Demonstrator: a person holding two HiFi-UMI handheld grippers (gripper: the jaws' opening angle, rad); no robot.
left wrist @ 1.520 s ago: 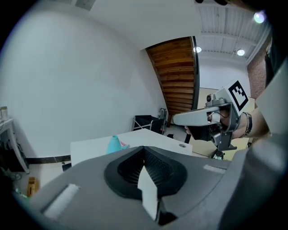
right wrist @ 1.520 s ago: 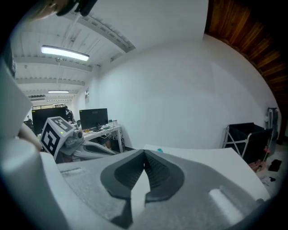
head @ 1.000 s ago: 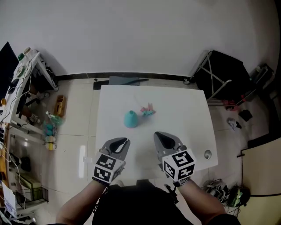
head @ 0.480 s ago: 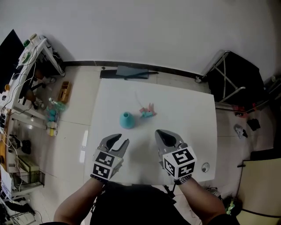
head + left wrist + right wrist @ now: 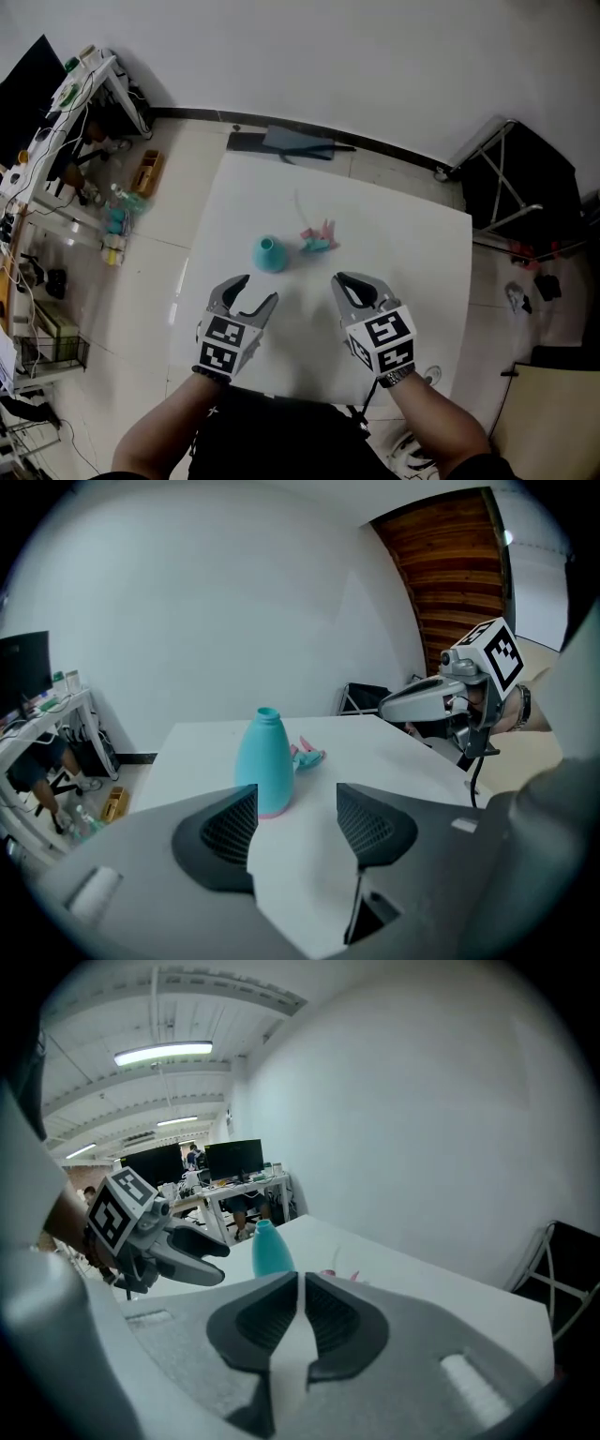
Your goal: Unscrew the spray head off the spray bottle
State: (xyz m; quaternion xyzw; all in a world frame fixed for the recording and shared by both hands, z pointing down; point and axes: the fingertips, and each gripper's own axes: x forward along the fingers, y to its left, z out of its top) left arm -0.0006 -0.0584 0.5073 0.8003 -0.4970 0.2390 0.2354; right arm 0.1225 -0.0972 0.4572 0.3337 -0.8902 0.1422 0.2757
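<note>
A teal spray bottle [image 5: 269, 254] with no head on its open neck stands upright on the white table [image 5: 394, 234]. The pink and teal spray head [image 5: 318, 237] lies on its side just right of it, its thin tube trailing away. My left gripper [image 5: 251, 290] hovers a little short of the bottle [image 5: 263, 761], its jaws opening with nothing between them. My right gripper [image 5: 358, 286] is shut and empty, level with the left one, with the bottle [image 5: 271, 1250] beyond it to the left.
The table's near edge runs just under both wrists. A small round metal thing [image 5: 431, 375] lies near the front right corner. A cluttered rack [image 5: 66, 122] stands on the floor at left, a black folding stand [image 5: 516, 178] at right.
The left gripper's jaws have spread apart. Both grippers have edged slightly forward toward the bottle, and the head view has shifted. The bottle and spray head have not moved.
</note>
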